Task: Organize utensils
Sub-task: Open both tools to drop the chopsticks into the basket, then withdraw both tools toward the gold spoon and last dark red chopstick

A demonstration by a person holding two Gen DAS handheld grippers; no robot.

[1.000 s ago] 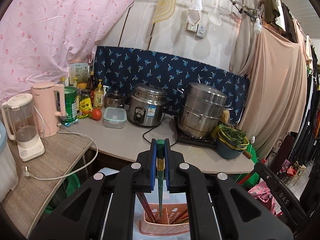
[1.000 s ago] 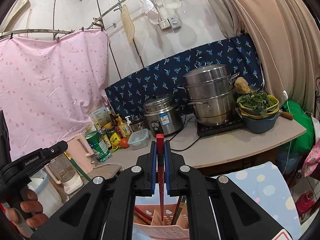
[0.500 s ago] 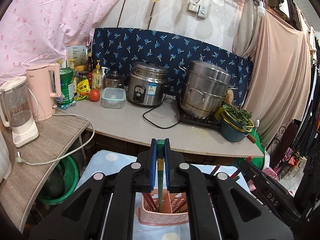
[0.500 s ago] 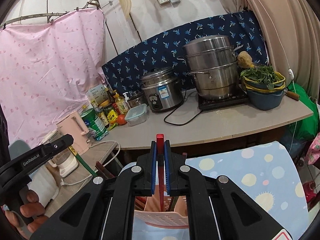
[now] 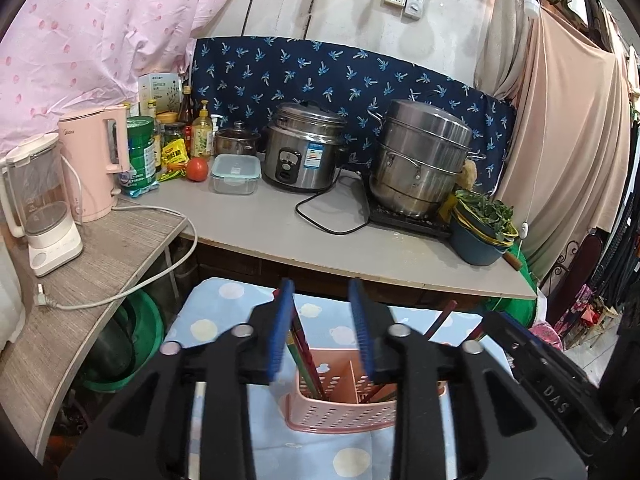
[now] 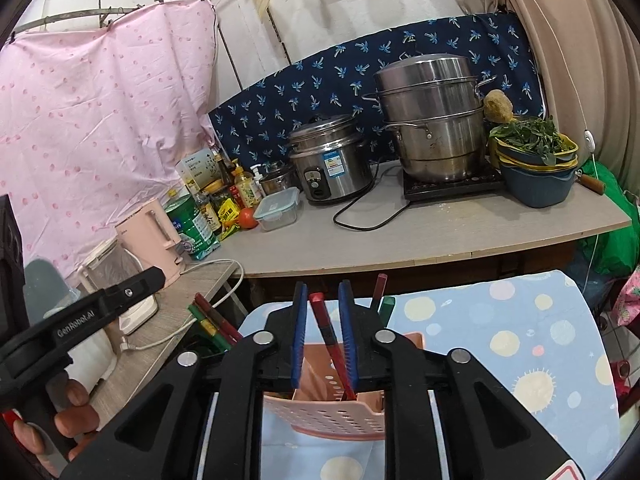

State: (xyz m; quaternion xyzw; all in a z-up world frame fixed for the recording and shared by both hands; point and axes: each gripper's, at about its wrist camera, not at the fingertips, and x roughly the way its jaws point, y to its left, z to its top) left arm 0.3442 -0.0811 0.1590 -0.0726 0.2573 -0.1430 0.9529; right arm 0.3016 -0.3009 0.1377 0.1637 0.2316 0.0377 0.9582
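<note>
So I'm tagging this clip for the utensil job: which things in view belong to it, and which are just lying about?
Part of the job:
- pink perforated plastic basket
- red chopstick leaning in it
- green chopstick
- left gripper, right gripper, both open

Lying about:
- steel rice cooker
- stacked steel steamer pot
- pink electric kettle
- red tomato

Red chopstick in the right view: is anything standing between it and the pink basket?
Nothing visible does. The red chopstick leans between the open jaws of the right gripper, its lower end already inside the pink basket.
</note>
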